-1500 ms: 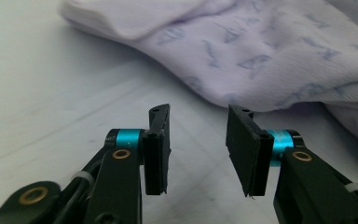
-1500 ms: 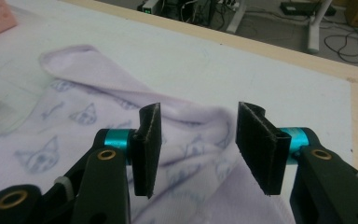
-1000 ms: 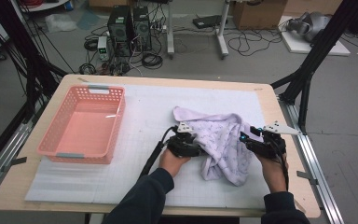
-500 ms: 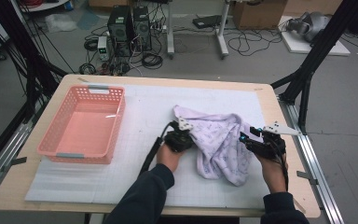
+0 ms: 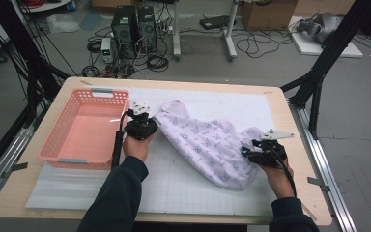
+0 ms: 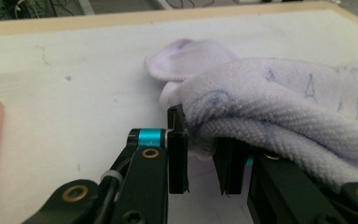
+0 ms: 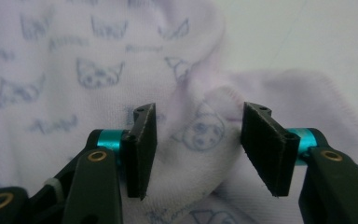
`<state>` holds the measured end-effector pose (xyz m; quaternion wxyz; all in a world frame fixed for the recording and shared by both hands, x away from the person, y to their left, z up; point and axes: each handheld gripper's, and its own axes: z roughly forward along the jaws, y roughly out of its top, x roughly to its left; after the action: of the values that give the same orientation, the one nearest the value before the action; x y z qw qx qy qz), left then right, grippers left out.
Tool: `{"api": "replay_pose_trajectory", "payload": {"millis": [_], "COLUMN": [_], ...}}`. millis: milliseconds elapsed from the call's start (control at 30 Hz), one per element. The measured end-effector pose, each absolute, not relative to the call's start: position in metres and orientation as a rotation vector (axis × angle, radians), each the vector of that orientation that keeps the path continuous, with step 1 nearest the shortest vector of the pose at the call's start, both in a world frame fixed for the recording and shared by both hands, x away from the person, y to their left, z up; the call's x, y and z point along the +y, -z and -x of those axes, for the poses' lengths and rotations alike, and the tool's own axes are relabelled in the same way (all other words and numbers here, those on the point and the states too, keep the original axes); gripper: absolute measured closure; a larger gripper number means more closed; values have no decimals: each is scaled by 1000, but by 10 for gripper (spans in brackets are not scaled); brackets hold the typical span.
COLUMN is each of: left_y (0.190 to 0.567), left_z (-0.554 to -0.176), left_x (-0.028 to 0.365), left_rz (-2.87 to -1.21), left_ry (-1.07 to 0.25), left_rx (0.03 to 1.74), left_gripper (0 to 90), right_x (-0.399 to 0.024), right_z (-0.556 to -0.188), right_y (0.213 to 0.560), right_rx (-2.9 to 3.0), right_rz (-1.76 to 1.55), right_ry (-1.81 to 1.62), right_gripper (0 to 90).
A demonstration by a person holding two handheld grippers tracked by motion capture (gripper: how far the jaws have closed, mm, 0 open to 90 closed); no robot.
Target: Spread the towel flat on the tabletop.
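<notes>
A pale lilac cloth [image 5: 207, 145] printed with small animal faces lies spread slantwise across the white mat. My left gripper [image 5: 154, 122] is at the cloth's far-left corner beside the basket. Its jaws have just closed, and in the left gripper view the left gripper [image 6: 200, 140] pinches a thick bunched fold of the cloth [image 6: 279, 102]. My right gripper [image 5: 245, 152] sits at the cloth's near-right edge. In the right gripper view the right gripper [image 7: 196, 135] stands open astride a raised fold of the cloth [image 7: 200, 130]; its jaws have just been opening wider and the pads do not press the fold.
A pink plastic basket [image 5: 58, 154] stands at the left of the table, close to my left hand. The white gridded mat [image 5: 174, 188] covers most of the wooden table. Cables, computer towers and black frame legs are on the floor beyond the far edge.
My left gripper has closed on the cloth's corner and pulled it left and away toward the basket, stretching the bunched cloth out. The right gripper stayed at the near-right edge.
</notes>
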<state>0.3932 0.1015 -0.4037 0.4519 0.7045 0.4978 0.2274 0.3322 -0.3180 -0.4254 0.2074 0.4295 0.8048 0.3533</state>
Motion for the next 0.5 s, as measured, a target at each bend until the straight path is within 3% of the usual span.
{"api": "replay_pose_trajectory", "payload": {"millis": [67, 167, 233, 433, 500], "left_y": [401, 400, 399, 401, 402], "left_z": [-395, -397, -399, -401, -402], "left_x": [104, 111, 113, 112, 109], "left_rz": [-1718, -1698, -1698, -1700, -1705], "left_ry": [-579, -581, -582, -587, -583], "left_rx": [1235, 1259, 1265, 1260, 1259], "left_gripper": [767, 769, 769, 770, 770], "right_x": [-314, -313, -313, -312, -310], "right_z": [-334, -328, -321, -288, -277], "right_y": [432, 432, 430, 418, 412], "right_rx": [2291, 2340, 2375, 2606, 2631], "right_rz": [-1206, -1179, -1168, -1147, -1085], "right_ry": [-953, -941, -931, -1042, -1110], "right_gripper": [491, 735, 807, 820, 780]}}
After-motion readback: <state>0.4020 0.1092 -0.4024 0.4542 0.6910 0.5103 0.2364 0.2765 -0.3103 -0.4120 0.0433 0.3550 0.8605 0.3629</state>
